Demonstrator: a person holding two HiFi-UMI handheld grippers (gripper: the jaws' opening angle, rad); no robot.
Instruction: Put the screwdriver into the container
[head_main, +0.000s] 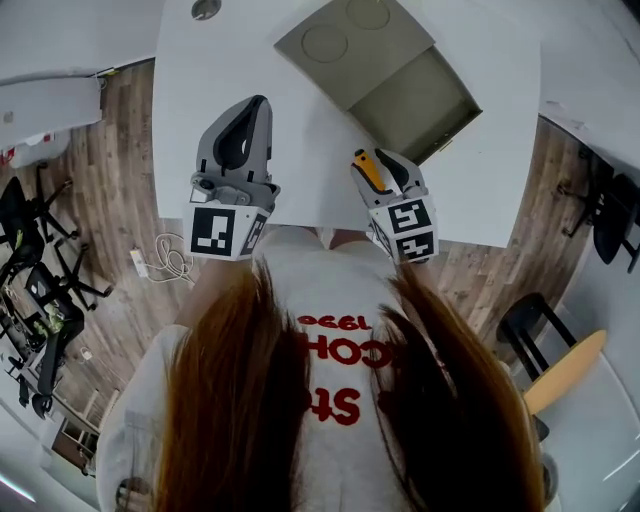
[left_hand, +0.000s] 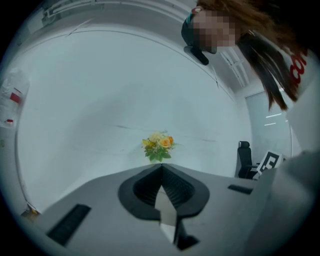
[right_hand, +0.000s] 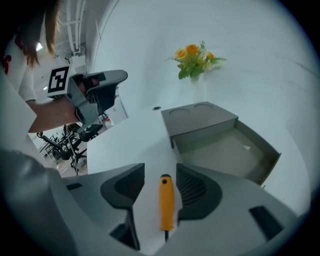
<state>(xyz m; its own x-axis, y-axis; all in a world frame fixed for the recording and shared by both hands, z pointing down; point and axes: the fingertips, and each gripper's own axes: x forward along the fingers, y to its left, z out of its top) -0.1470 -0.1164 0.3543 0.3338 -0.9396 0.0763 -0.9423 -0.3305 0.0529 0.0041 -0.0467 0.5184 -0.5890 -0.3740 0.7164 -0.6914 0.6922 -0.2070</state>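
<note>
— Could any writing be read?
— Only the red print on your shirt (head_main: 340, 345), upside down and half under your hair (head_main: 240, 400); I couldn't make it out.
— And my tongs?
— Your left tongs (left_hand: 161, 172) were pressed together, empty. Your right tongs (right_hand: 160, 170) stood wide around the screwdriver (right_hand: 166, 200), pads clear of its handle. It lay on the bench (right_hand: 130, 145), near the open container (right_hand: 267, 162), with its shaft mostly hidden.

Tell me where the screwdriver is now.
In the right gripper view, the screwdriver lies on the white table between the right gripper's open jaws, short of the grey container.
</note>
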